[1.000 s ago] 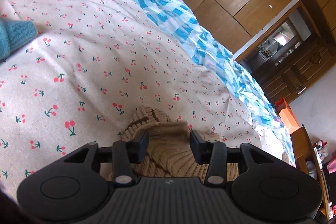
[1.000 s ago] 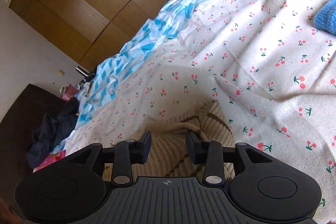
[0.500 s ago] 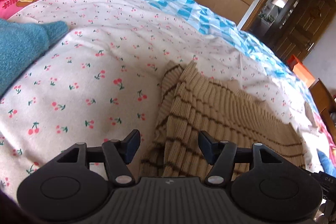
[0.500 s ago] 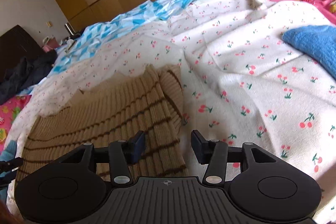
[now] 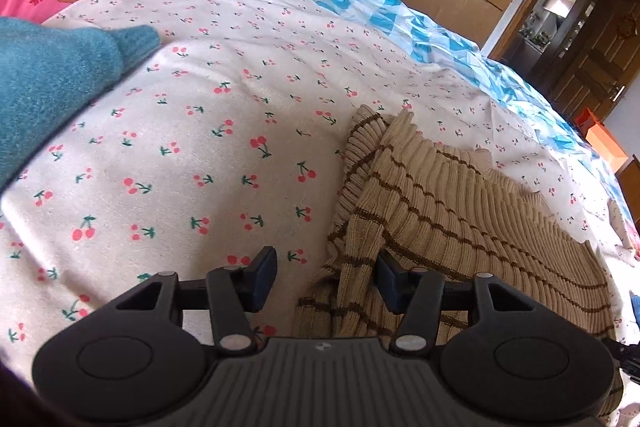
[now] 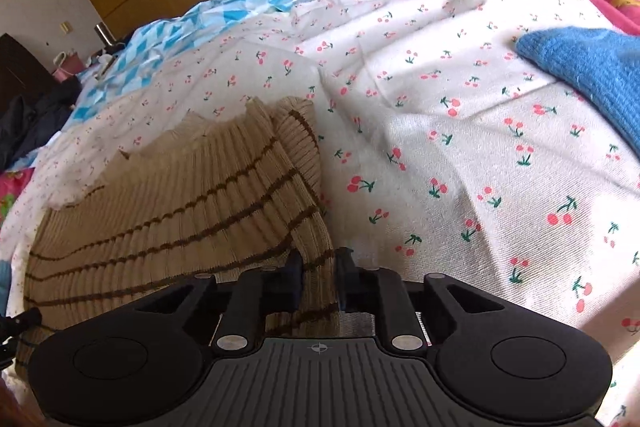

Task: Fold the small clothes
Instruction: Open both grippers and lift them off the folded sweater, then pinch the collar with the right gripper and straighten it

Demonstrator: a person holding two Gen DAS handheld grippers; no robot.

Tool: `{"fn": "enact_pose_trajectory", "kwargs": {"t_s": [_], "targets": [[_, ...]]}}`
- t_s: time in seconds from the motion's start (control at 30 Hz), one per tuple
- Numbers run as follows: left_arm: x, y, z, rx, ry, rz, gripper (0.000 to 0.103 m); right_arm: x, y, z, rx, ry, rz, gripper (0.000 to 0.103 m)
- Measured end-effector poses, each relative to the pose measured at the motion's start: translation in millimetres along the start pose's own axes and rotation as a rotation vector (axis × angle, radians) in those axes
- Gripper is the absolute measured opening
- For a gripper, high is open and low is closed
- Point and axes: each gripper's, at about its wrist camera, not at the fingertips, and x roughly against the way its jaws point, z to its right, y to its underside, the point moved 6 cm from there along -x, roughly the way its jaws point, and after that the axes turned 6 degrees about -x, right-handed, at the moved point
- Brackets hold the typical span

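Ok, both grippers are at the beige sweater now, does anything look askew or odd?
One thing: the striped beige sweater lies rumpled, with a sleeve folded over and poking past its edge. The right gripper has just closed on a bunched corner; the left gripper stands open beside the other corner. No damage visible.

Ribbed tan knit sweater; matt woven cherry-print sheet; fuzzy blue knit

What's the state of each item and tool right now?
Tan striped sweater: lying on the bed, partly folded, edge layers doubled.
Blue knit garment: lying apart, untouched.
Left tool: open, sweater edge between its fingers.
Right tool: just closed, shut on sweater edge.
Cherry-print sheet: spread, lightly creased.
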Motion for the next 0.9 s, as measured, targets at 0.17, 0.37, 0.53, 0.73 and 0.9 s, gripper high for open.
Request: {"fn": "enact_pose_trajectory", "kwargs": {"t_s": [0.17,0.37,0.53,0.73,0.9], "targets": [[20.6,2.1,-3.4,0.046,-0.035,0.069,0.058,33.4,-8.9,-29.0,0.113,0.005,0.121,0.022],[20.5,2.1,-8.2,-0.022,-0.122,0.114,0.059,22.8,-22.2,-81.6,0.287,0.066,0.178,0.023],[16.5,7.0,-17.7,0.036,-0.089,0.111,0.059,10.9,-21.1,-97.1,0.242,-0.041,0.104,0.025],[26.7,5.0,-18.6,0.041,-0.071,0.172,0.059,-31.6,-5.6,-157.1,0.277,-0.164,-0.007,0.035],[25.2,3.4,-18.0,0.042,-0.045,0.178,0.059,-70.9,3.8,-182.2,0.279,-0.143,-0.079,0.037]]}}
